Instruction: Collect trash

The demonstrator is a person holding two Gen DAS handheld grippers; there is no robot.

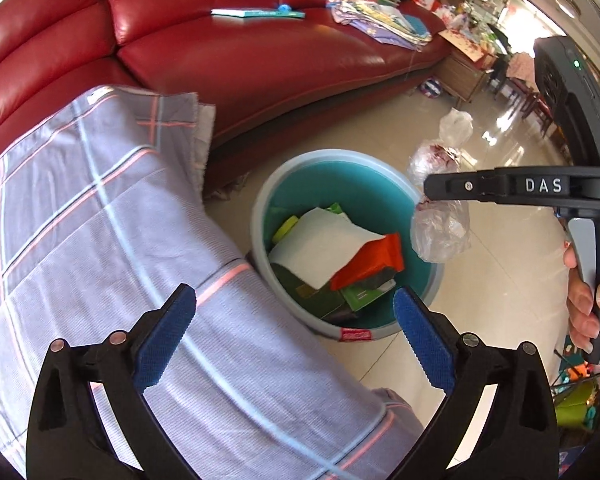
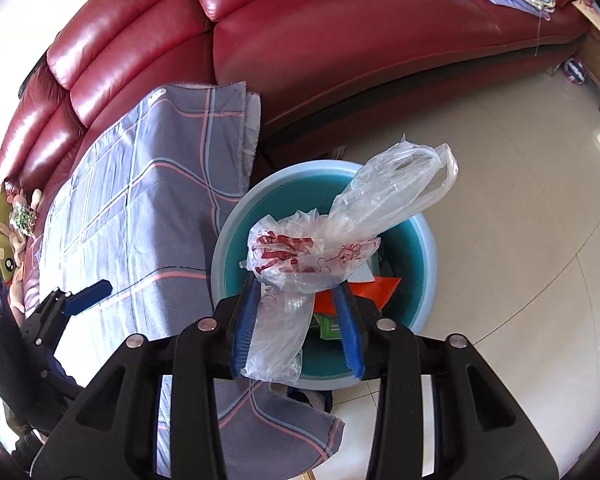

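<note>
**A:** Left claw (image 1: 296, 296), status?

**B:** Fully spread, nothing between the blue pads (image 1: 164, 344). It points down at the near rim of the bucket (image 1: 260, 208), partly over the checked cloth (image 1: 100, 220).

**A:** Right claw (image 2: 298, 284)?

**B:** The clear plastic bag (image 2: 380, 200) with red print sits between its fingers. The crumpled middle covers both fingertips. One end sticks out past the tips and the other trails back between the fingers. The left pad lies against the film. Lower down there is a visible gap at the right pad. I cannot tell whether the tips pinch the bag or only cradle it.

**A:** Where is the bag relative to the bucket?

**B:** In the right wrist view it is over the teal interior, clear of the contents. From the left wrist view it hangs at the far right edge of the rim (fisheye, so I would not call it closer than that).

**A:** What is in the bucket?

**B:** A white sheet of paper (image 1: 324, 244), an orange piece (image 1: 376, 260) lying on it, and a green box (image 1: 364, 296) underneath. Something yellow-green shows at the left wall.

**A:** Surroundings?

**B:** The bucket stands on a pale tiled floor (image 2: 500, 200), just in front of a red leather sofa (image 1: 260, 60). The cloth drapes from the sofa seat down beside the bucket. A hand (image 1: 584, 304) grips the right claw's handle.
</note>
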